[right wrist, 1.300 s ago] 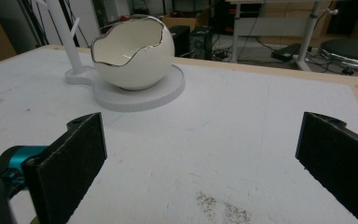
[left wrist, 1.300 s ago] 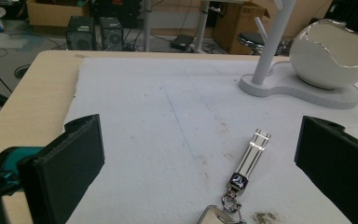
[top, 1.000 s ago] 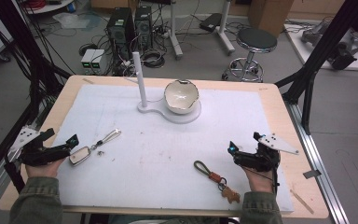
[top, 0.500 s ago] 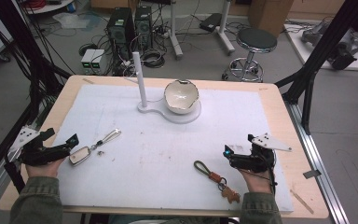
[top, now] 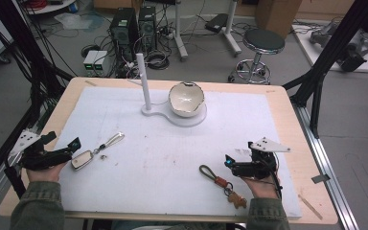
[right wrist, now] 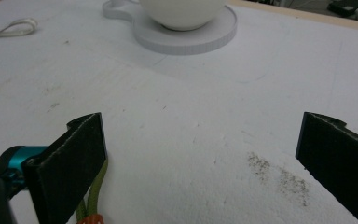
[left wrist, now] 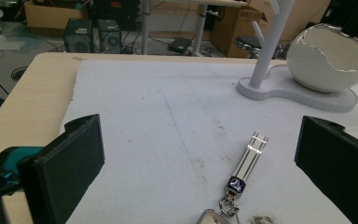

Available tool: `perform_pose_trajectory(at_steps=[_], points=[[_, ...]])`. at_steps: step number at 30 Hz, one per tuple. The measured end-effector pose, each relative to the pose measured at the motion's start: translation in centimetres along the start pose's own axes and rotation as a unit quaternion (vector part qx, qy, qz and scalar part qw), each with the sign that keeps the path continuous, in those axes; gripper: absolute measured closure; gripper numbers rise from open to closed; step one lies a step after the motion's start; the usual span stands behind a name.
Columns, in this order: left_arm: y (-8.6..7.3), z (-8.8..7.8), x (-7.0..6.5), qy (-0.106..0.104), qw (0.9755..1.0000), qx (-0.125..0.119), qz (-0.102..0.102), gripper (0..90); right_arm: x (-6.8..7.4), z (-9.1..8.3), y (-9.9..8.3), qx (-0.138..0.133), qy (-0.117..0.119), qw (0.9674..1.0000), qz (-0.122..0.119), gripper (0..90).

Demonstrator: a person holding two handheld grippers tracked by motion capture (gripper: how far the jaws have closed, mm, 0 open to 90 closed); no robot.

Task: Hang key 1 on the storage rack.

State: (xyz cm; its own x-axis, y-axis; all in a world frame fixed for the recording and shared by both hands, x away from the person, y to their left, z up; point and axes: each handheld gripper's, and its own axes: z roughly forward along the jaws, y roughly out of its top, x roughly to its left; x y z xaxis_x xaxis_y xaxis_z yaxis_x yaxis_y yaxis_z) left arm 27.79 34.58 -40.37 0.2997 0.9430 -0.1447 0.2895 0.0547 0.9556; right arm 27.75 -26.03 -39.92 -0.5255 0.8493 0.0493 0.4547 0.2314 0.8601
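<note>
- Left gripper (top: 72,143) near the table's (top: 294,120) left edge, at about 8 o'clock on the white mat (top: 172,143); jaws spread wide, nothing between them.
- Silver key fob (top: 82,160) just beside the left jaws, its metal strap (top: 109,142) stretching toward 1 o'clock.
- Right gripper (top: 228,162) at about 4 o'clock on the mat, jaws spread wide, holding nothing.
- Green cord loop (top: 207,171) with orange knot and small brown charm (top: 238,201) lying just left of the right gripper, near the front edge of the mat.
- Wide bare mat between both grippers and up to the white bowl (top: 186,98) and post (top: 144,81) at 12 o'clock.
- In left gripper view: strap (left wrist: 247,161) lying between the jaws, bowl's broken rim (left wrist: 328,58) at 2 o'clock.
- In right gripper view: green cord (right wrist: 93,198) touching the left jaw, dark dust (right wrist: 279,175) on the mat.
</note>
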Motion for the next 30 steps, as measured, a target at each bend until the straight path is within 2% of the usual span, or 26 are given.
perform_pose_trajectory(at_steps=[1, 3, 6, 17, 23, 28, 30], points=[[0.0, 0.0, 0.0, 0.000, 1.0000, 0.000, 0.000, 1.7, 0.0, 0.0, 0.0, 0.000, 0.000, 1.0000, 0.000, 0.5], [0.0, 0.0, 0.0, 0.000, 1.0000, 0.000, 0.000, 1.7, 0.2, 0.2, 0.0, 0.020, 0.015, 0.9997, -0.002, 0.5], [0.0, 0.0, 0.0, 0.000, 1.0000, 0.000, 0.000, 1.7, 0.4, 0.5, -0.1, 0.033, 0.024, 0.9991, -0.011, 0.5], [0.0, 0.1, 0.0, -0.002, 1.0000, 0.002, 0.000, 1.7, 1.0, 1.2, -0.3, 0.083, 0.053, 0.9948, -0.027, 0.5], [0.0, 0.1, 0.0, -0.002, 1.0000, 0.002, -0.002, 1.7, 1.6, 1.6, -0.4, 0.109, 0.075, 0.9905, -0.035, 0.5], [0.0, 0.1, 0.0, -0.003, 1.0000, -0.001, -0.005, 1.7, 1.9, 1.9, -0.5, 0.124, 0.082, 0.9880, -0.043, 0.5], [0.0, 0.0, 0.1, -0.003, 1.0000, -0.001, -0.006, 1.7, 2.0, 2.0, -0.6, 0.135, 0.091, 0.9854, -0.050, 2.2]])
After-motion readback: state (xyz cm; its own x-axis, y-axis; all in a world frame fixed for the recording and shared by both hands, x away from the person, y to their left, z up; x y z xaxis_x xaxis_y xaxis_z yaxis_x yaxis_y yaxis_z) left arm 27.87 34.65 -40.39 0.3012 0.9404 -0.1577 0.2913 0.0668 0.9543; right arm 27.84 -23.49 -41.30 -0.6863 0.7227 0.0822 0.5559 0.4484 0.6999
